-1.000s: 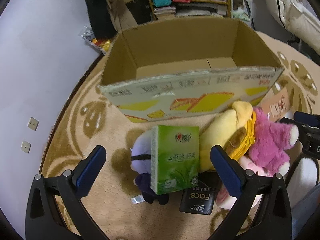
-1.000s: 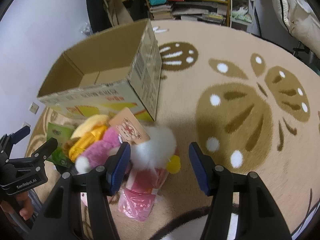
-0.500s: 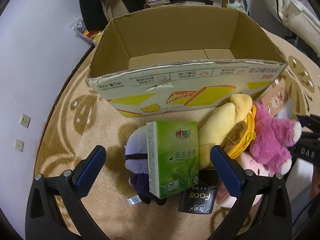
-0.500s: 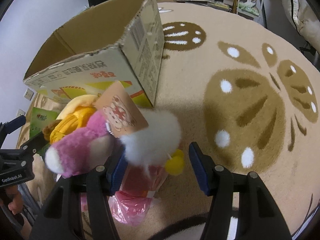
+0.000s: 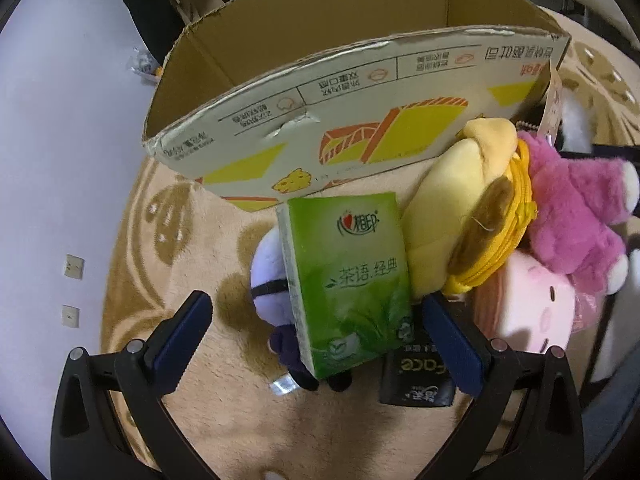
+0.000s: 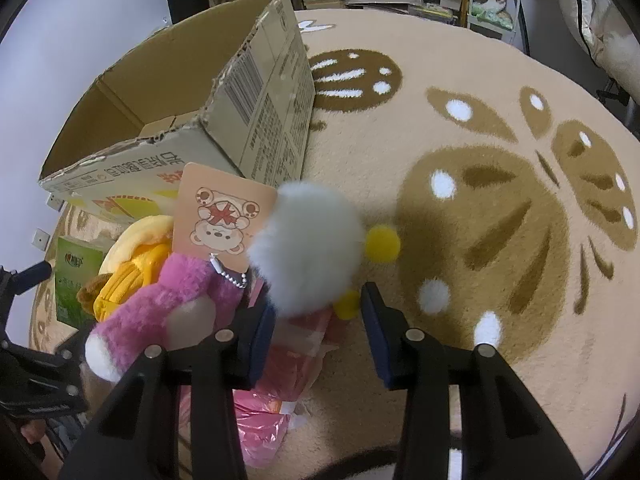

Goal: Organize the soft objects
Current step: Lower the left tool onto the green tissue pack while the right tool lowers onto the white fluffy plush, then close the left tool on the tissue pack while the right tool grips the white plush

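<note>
A pile of soft toys lies on the carpet against an open cardboard box. A green tissue pack rests on a white and purple plush, beside a yellow plush and a pink bear. My left gripper stands wide open just above the tissue pack, with nothing gripped. My right gripper is closing around the lower edge of a white fluffy plush with yellow pom-poms. That plush sits between the fingertips, which do not visibly squeeze it.
A pale pink plush and a black packet lie under the pile. A card tag hangs on a bead chain by the pink bear. A pink plastic package lies below the right jaws. Shelves stand at the back.
The right jaws have narrowed and sunk around the white plush. The left view has rolled and come slightly closer to the tissue pack; its jaws stay wide.
</note>
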Action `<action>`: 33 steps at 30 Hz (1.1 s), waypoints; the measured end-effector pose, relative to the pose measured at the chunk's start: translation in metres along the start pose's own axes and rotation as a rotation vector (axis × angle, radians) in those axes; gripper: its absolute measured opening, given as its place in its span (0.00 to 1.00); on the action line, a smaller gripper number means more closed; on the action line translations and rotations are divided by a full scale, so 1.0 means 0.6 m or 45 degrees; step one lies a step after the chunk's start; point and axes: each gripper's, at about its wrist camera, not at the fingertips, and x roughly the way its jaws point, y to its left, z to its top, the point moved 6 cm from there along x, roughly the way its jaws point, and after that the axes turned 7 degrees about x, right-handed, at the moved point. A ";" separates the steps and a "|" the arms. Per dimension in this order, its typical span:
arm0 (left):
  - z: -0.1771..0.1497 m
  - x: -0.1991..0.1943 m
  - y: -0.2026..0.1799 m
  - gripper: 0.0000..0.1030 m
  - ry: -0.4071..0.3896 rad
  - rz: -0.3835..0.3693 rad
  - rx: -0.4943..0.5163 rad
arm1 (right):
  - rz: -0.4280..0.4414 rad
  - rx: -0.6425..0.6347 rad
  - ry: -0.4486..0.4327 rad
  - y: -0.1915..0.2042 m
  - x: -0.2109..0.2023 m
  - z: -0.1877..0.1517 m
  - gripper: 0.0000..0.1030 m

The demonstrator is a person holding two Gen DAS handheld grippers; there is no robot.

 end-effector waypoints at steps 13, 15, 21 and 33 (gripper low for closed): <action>0.014 -0.016 -0.020 0.54 -0.077 -0.059 0.028 | 0.027 -0.030 -0.066 0.010 0.007 0.025 0.67; 0.013 -0.017 -0.018 0.53 -0.076 -0.063 0.012 | 0.027 -0.042 -0.084 0.012 0.006 0.028 0.67; 0.012 -0.011 -0.007 0.53 -0.074 -0.067 -0.018 | 0.030 -0.065 -0.041 0.015 0.020 0.022 0.34; 0.007 -0.033 0.023 0.52 -0.154 -0.015 -0.087 | 0.032 -0.090 -0.178 0.026 -0.041 0.023 0.22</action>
